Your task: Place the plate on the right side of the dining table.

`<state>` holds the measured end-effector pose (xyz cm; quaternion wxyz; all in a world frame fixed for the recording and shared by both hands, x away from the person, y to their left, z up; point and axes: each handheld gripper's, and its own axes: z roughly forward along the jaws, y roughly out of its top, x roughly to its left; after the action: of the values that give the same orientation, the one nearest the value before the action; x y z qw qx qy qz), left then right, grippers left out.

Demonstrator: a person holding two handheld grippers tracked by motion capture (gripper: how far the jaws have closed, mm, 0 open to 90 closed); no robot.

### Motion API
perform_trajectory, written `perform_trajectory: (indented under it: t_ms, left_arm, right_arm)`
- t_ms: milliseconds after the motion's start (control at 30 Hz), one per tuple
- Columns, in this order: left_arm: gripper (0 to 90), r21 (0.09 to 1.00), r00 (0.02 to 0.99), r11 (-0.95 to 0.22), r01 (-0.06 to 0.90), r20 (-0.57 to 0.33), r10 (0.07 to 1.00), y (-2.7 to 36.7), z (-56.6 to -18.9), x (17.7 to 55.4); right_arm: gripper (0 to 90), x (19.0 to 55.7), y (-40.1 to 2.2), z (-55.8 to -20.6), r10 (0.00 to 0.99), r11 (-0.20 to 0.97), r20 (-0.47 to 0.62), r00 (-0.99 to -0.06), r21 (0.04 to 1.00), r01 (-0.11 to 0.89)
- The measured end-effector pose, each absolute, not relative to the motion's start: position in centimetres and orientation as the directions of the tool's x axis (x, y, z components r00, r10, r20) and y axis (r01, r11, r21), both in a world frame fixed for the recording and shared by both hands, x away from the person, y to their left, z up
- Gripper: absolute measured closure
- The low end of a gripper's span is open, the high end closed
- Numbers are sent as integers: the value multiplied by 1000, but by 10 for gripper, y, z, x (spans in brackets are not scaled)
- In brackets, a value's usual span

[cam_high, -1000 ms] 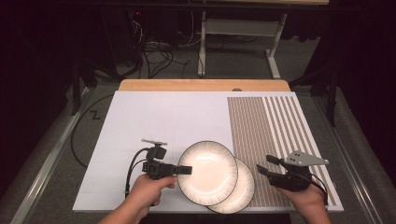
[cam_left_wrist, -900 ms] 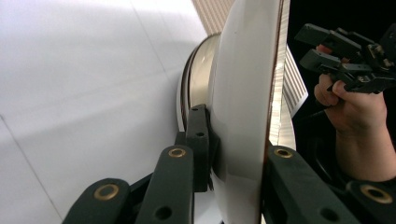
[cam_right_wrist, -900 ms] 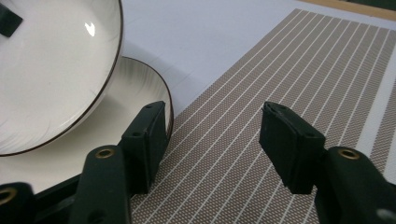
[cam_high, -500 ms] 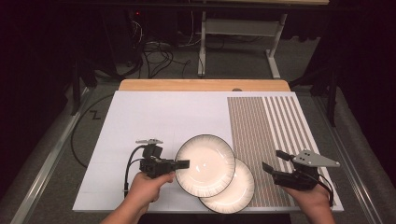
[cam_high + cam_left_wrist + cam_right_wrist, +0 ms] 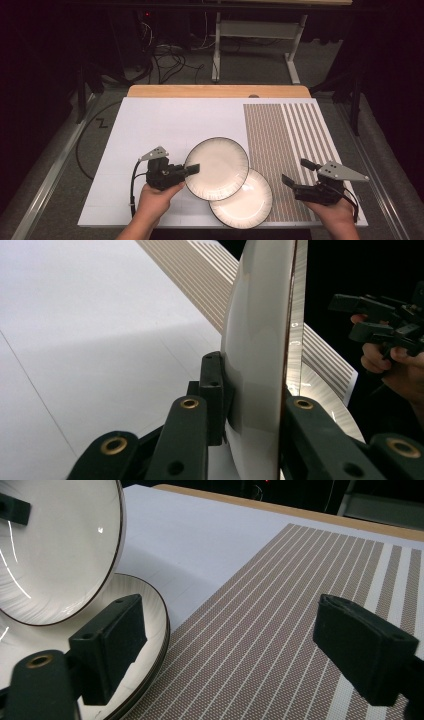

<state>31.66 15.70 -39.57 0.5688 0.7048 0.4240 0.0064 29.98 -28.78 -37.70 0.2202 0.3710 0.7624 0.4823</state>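
Two white plates with dark rims are near the front of the table. My left gripper (image 5: pixel 192 170) is shut on the left rim of the upper plate (image 5: pixel 218 167), holding it raised and tilted over the lower plate (image 5: pixel 247 201), which lies flat on the mat. In the left gripper view the held plate (image 5: pixel 257 340) is edge-on between the jaws of that gripper (image 5: pixel 252 392). My right gripper (image 5: pixel 298 173) stands open to the right of the lower plate, holding nothing. In the right gripper view its jaws (image 5: pixel 235 650) spread wide over the striped mat, with both the upper plate (image 5: pixel 50 555) and the lower plate (image 5: pixel 150 612) at left.
A white mat (image 5: pixel 165 125) covers the table, with a brown striped section (image 5: pixel 280 135) on the right. A wooden edge (image 5: pixel 215 91) runs along the back. Cables and a table frame lie on the floor beyond. The right hand and its gripper (image 5: pixel 385 322) are in the left gripper view, far off.
The left gripper has lifted the upper plate and carried it a little away from me and to the left, uncovering more of the lower plate. The right gripper has barely moved.
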Motion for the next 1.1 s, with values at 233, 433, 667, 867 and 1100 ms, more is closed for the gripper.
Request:
perform_trajectory:
  t_ms: [233, 433, 667, 867, 1100]
  left_arm:
    - [785, 859, 683, 2, 511, -408, 606, 157, -396, 308]
    - [785, 883, 701, 7, 469, -378, 604, 159, -399, 302]
    - [781, 902, 718, -3, 432, -342, 606, 161, -400, 299]
    - [783, 911, 729, -7, 413, -326, 602, 160, -400, 297]
    - [783, 912, 730, -8, 410, -323, 603, 161, -400, 296]
  right_arm:
    - [39, 297, -286, -377, 781, 240, 29, -624, 908, 343]
    - [10, 296, -285, -378, 795, 237, 17, -606, 912, 336]
    - [10, 296, -282, -378, 799, 232, 16, -601, 914, 332]
    - [10, 297, -271, -374, 778, 220, 34, -627, 921, 323]
    - [10, 305, -250, -372, 745, 231, 53, -665, 914, 332]
